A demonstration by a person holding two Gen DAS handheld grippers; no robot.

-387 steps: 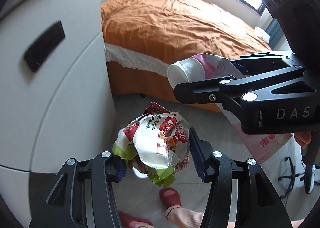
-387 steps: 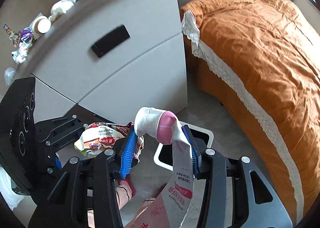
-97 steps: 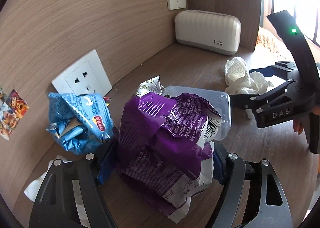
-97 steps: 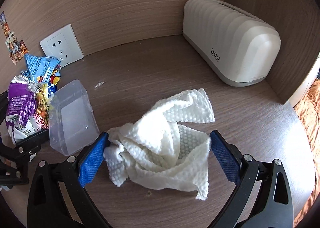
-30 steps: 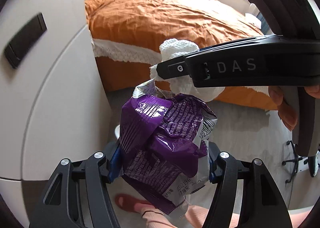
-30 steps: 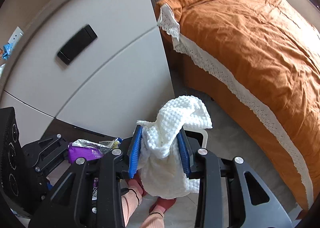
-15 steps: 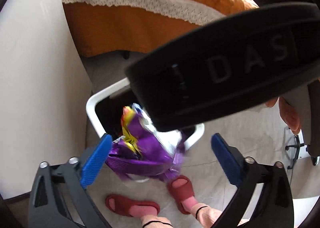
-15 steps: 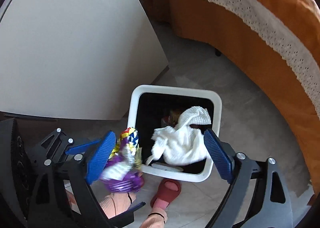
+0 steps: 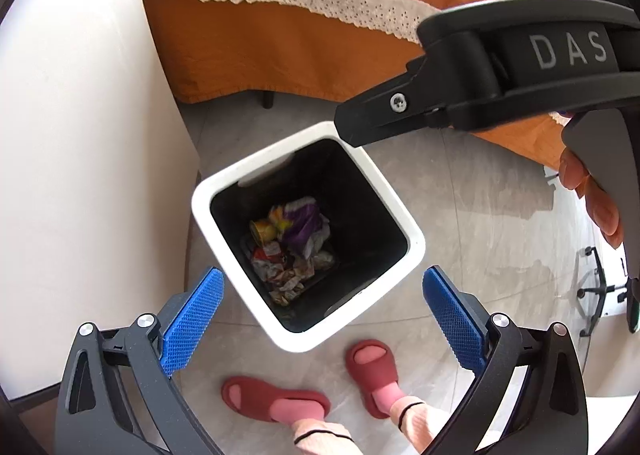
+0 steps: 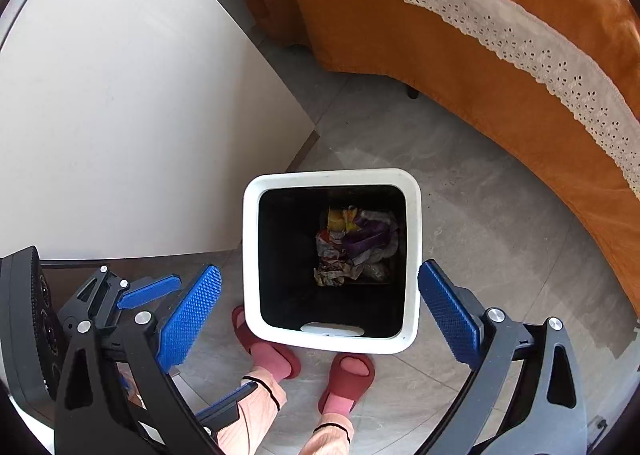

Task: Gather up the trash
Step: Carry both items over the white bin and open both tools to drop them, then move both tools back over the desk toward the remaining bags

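Down on the grey tiled floor (image 10: 460, 183), between the white cabinet (image 10: 132, 127) and the orange bed (image 10: 500, 67), stands a white bin (image 10: 250, 255). Crumpled wrappers (image 9: 294, 243), one purple, lie at its dark bottom. Both the left gripper (image 9: 320, 311) and the right gripper (image 10: 320, 311) hang above the bin with jaws spread wide, grasping nothing. Red slippers (image 9: 276, 399) stand just beside the bin.

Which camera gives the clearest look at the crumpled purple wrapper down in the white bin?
The left wrist view: crumpled purple wrapper looks larger and better lit in the white bin. The right wrist view shows it smaller, darker.
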